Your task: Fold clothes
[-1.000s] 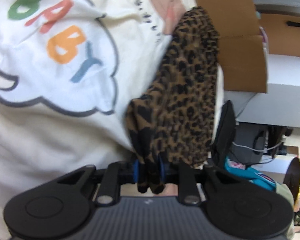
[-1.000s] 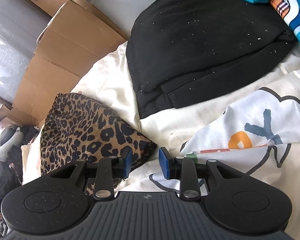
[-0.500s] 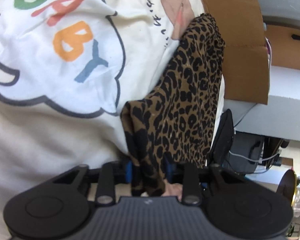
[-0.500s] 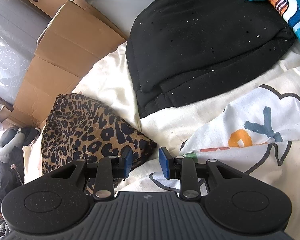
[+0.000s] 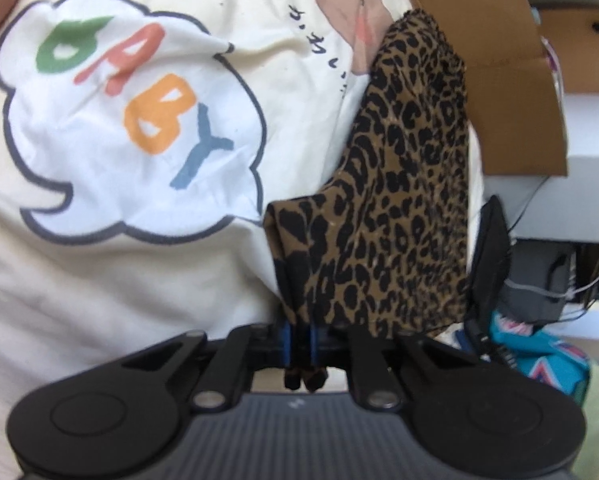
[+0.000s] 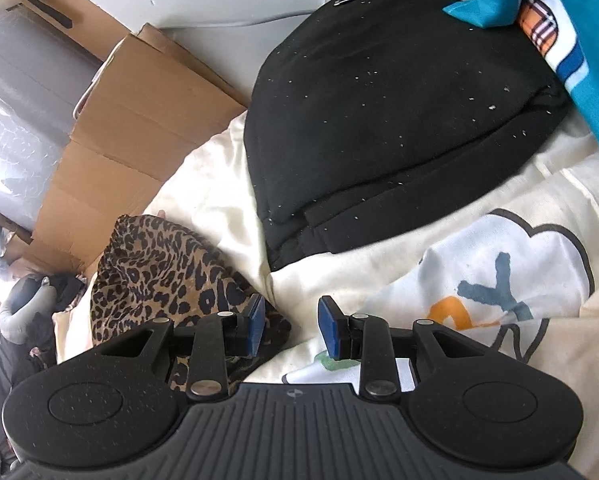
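Here the left gripper [image 5: 299,340] has just been closing its jaws, and a bunched corner of the leopard-print garment [image 5: 403,200] is pinched between its blue pads [image 5: 285,344], with a short dark-edged tail of cloth poking out below them toward the camera. From that pinch the garment stretches as a long narrow band, its long axis running up and away from the fingers and leaning a little to the right, its far end reaching the edge of the cardboard box [image 5: 495,80]. It lies on the right edge of the cream sheet [image 5: 99,300], just beside the white speech-bubble print reading BABY [image 5: 135,120].

In the right wrist view the same garment [image 6: 159,272] is a rumpled heap at the left, narrowing toward the near end, which sits under the right gripper's left finger. The right gripper [image 6: 291,330] hovers with its jaws apart and nothing between them but bare cream sheet [image 6: 219,184]. Beyond it a folded black garment [image 6: 395,120] rests on the sheet, well apart from the leopard piece. A teal printed cloth [image 6: 587,60] overlaps the black one's upper right corner.
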Motion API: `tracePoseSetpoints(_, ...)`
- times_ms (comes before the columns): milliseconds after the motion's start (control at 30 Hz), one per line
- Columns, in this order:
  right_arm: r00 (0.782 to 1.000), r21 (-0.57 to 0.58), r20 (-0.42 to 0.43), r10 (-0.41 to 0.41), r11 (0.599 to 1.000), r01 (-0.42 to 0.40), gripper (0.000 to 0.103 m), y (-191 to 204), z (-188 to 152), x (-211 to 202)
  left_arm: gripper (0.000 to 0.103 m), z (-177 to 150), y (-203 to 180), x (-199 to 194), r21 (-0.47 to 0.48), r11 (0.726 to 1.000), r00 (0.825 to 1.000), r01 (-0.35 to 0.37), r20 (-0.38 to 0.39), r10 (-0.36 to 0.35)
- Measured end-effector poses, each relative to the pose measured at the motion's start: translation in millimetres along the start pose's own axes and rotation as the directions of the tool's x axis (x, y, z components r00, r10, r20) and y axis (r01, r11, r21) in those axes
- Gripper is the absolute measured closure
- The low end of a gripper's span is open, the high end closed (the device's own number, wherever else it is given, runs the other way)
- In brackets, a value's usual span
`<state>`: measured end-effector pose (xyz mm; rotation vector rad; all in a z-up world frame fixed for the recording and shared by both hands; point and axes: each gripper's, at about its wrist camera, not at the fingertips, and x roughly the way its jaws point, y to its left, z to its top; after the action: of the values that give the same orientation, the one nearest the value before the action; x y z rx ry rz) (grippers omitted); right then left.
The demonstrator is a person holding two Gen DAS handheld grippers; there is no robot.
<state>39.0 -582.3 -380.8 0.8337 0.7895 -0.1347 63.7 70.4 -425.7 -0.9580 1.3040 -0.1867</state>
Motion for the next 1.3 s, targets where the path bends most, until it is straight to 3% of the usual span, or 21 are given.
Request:
tracePoseSetpoints(333,0.988,-0.093,-0.120,0.094,0.990,-0.106,0.065,19.2,22.1,23.4,0.094,0.5,-9.0,8.5,0.012,0.999,0.999,-0.033,-0.004,0.033)
tracePoseSetpoints(600,0.968,-0.173,-0.247,0.036,0.982,-0.080,0.065,19.9,22.3,58.0,0.094,0.6,-6.9,7.2,0.048,0.998,0.999,-0.043,-0.011,0.044)
tracePoseSetpoints(867,0.960,-0.158,-0.271,0.070,0.981,-0.116,0.067,19.4,24.4,57.3,0.094,-1.2,-5.6,9.8,0.052,0.998,0.999,-0.038,-0.011,0.039)
tracePoseSetpoints(1133,0.946,-0.102,-0.241,0.216,0.964,-0.246,0.067,22.2,24.4,34.2,0.093,0.1,-5.1,14.5,0.053,0.998,0.999,-0.034,-0.018,0.036)
tracePoseSetpoints(1300,0.957,-0.053,-0.235,0.167,0.981,-0.185,0.067,7.8,25.8,46.3,0.093,-1.6,-1.9,11.0,0.055,0.998,0.999,-0.033,-0.023,0.034)
